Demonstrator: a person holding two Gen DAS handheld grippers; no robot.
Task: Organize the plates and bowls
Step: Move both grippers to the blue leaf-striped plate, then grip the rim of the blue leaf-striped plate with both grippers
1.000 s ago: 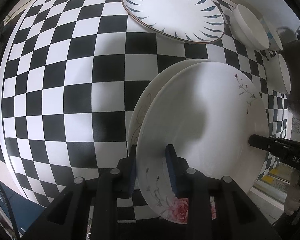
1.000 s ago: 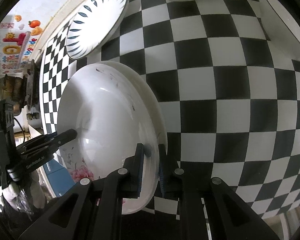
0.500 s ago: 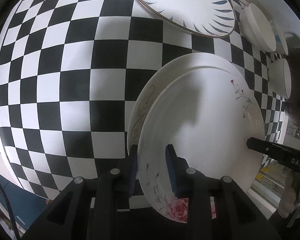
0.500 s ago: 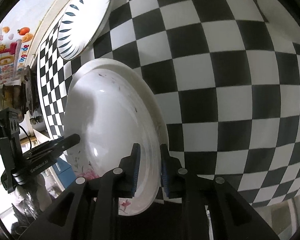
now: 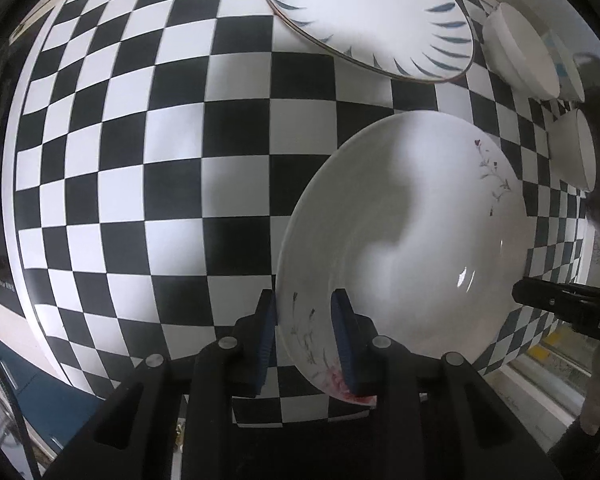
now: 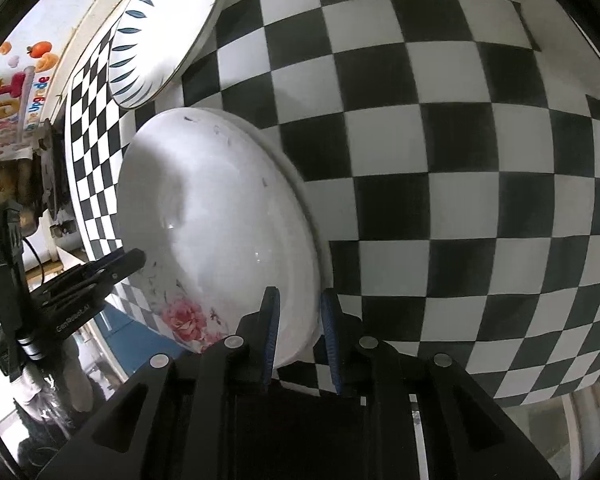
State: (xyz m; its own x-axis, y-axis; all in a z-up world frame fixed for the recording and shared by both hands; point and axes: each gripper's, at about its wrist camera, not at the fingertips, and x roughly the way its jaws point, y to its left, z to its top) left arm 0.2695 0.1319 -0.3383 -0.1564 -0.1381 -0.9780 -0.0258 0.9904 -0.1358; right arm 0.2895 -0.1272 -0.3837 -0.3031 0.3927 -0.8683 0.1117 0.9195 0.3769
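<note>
A white rose-patterned plate (image 5: 412, 240) lies on top of a second white plate (image 6: 300, 184) on the checkered table. My left gripper (image 5: 304, 336) straddles the near rim of the rose plate, its blue pads apart from the rim. My right gripper (image 6: 298, 332) straddles the opposite rim of both plates, jaws parted. The rose plate also shows in the right wrist view (image 6: 220, 232). The right gripper's tip shows in the left wrist view (image 5: 560, 308). The left gripper shows in the right wrist view (image 6: 136, 258).
A blue-leaf patterned plate (image 5: 364, 16) lies at the far side, also in the right wrist view (image 6: 164, 28). Two white bowls (image 5: 520, 64) (image 5: 580, 156) stand to the right of it. The checkered table (image 5: 140, 160) ends near my left gripper.
Both grippers' jaws have widened around the plate rims. The rose plate has come down onto the lower plate, now hiding it in the left wrist view.
</note>
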